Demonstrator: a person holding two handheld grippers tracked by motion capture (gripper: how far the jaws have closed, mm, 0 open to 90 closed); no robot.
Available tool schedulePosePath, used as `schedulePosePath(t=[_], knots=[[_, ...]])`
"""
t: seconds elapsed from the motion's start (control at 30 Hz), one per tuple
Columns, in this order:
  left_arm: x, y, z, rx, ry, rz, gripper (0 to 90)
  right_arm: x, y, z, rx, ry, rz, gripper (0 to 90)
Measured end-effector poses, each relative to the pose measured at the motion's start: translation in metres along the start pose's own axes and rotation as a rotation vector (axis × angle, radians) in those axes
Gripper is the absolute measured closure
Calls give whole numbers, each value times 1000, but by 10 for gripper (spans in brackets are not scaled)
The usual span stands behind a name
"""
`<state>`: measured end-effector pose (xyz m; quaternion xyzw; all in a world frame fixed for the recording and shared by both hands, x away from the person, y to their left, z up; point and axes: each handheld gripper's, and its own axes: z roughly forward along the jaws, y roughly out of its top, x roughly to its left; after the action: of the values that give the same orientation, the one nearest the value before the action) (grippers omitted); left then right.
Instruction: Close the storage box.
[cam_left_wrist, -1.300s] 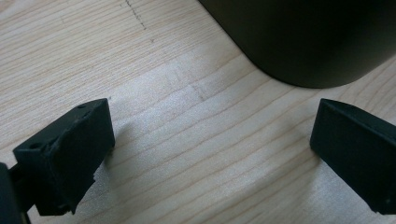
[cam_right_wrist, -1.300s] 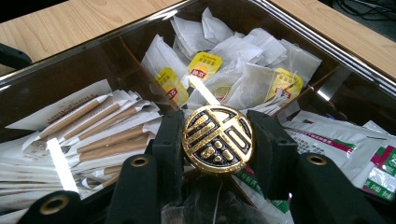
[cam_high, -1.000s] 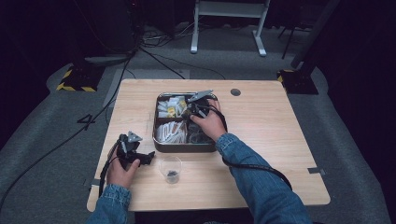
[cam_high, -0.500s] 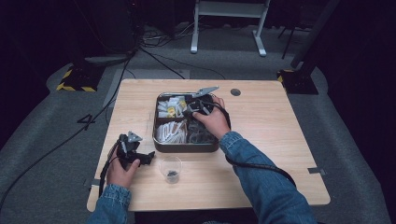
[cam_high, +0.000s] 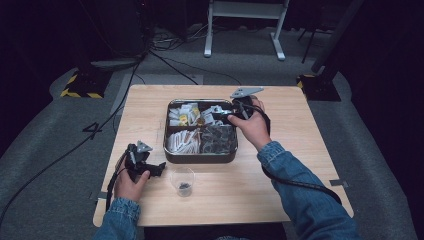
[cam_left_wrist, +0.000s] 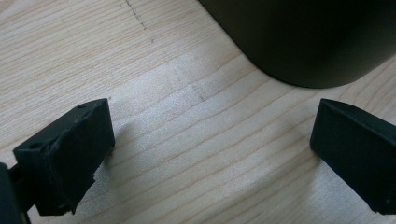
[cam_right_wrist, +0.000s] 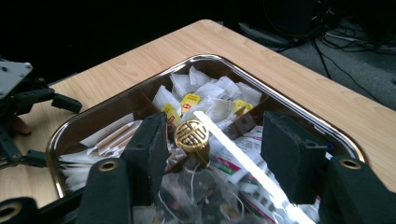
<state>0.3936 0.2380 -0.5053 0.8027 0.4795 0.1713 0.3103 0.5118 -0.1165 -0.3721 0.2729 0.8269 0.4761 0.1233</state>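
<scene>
A metal tray (cam_high: 200, 159) with four compartments stands mid-table, holding white and yellow sachets (cam_high: 182, 116), white packets (cam_high: 182, 141) and tea bags (cam_high: 218, 138). My right gripper (cam_high: 216, 116) hovers over its far compartments. Its jaws have just been opening and stand open, with nothing between the pads. In the right gripper view the right gripper (cam_right_wrist: 217, 140) looks down on the gold knob (cam_right_wrist: 191, 134) at the tray's centre. My left gripper (cam_high: 156, 168) rests on the table left of the tray's near corner. Its jaws (cam_left_wrist: 210, 140) are open over bare wood.
A small clear cup (cam_high: 182, 180) with something dark at the bottom stands near the table's front edge, just right of the left gripper. The tray's dark corner (cam_left_wrist: 317, 42) sits close ahead of the left jaws. Cables and stands lie on the floor beyond the table.
The right hand has lifted and drawn to the right over the tray, and its jaws have spread wider. The left hand and gripper have stayed put.
</scene>
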Motion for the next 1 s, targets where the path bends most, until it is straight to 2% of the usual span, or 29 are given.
schedulePosePath(t=[0.13, 0.3, 0.4, 0.6, 0.77, 0.87, 0.93, 1.0], knots=[[0, 0, 0, -1, -1, 0, 2, -3, -6, -24, -14, -13, -9, 415], [0, 0, 0, -1, -1, 0, 2, -7, -17, -49, 4, -26, -7, 401], [0, 0, 0, -1, -2, 0, 2, -8, -29, -66, 10, -45, -13, 392], [0, 0, 0, -1, -1, 1, 2, -11, -56, -100, -26, -73, 14, 375], [0, 0, 0, -1, -2, 0, 2, -19, -85, -120, 1, -58, 32, 367], [0, 0, 0, -1, -3, 0, 2, -26, -103, -129, 1, -77, 54, 368], [0, 0, 0, 0, -4, -3, 2, -33, -110, -131, 22, -84, 57, 361], [0, 0, 0, 2, -3, -3, 2, -39, -116, -136, 6, -95, 80, 356]])
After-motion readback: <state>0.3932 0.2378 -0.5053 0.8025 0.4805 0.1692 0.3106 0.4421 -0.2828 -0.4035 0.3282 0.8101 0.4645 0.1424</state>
